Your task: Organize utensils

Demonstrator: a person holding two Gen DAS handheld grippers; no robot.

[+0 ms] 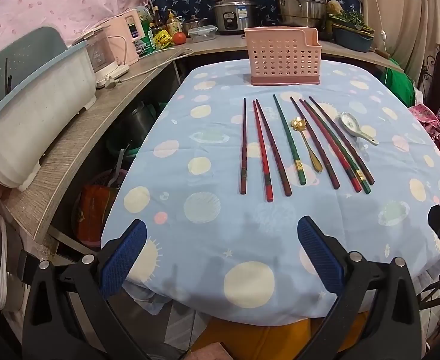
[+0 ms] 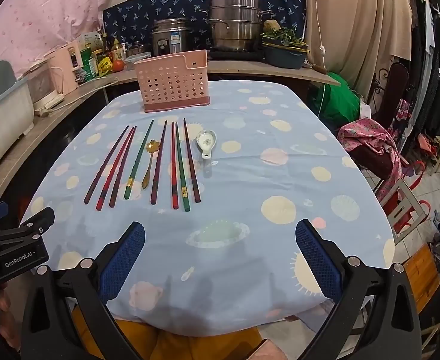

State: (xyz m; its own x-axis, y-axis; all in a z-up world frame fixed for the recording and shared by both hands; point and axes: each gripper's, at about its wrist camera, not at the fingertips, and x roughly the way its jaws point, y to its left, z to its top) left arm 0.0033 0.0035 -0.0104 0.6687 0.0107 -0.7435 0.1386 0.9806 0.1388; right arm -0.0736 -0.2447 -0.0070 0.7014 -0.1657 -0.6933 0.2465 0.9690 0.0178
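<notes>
Several chopsticks (image 1: 262, 150) (image 2: 157, 162), red, green and dark, lie side by side on the blue patterned tablecloth (image 1: 208, 240) (image 2: 250, 210). Among them rests a gold flower-bowled spoon (image 1: 305, 144) (image 2: 148, 162), and a white ceramic spoon (image 1: 356, 129) (image 2: 206, 143) lies to their right. A pink perforated utensil holder (image 1: 283, 57) (image 2: 172, 82) stands upright behind them at the table's far edge. My left gripper (image 1: 221, 234) hovers open over the table's near edge, well short of the chopsticks. My right gripper (image 2: 220, 235) is open too, with nothing between its fingers.
A wooden counter (image 1: 79, 147) runs along the left and back with a pale tub (image 1: 34, 114), a rice cooker (image 1: 233, 12) (image 2: 170, 37), a steel steamer pot (image 1: 301, 0) (image 2: 235, 24) and bottles. Chairs and pink cloth (image 2: 370, 147) crowd the right side.
</notes>
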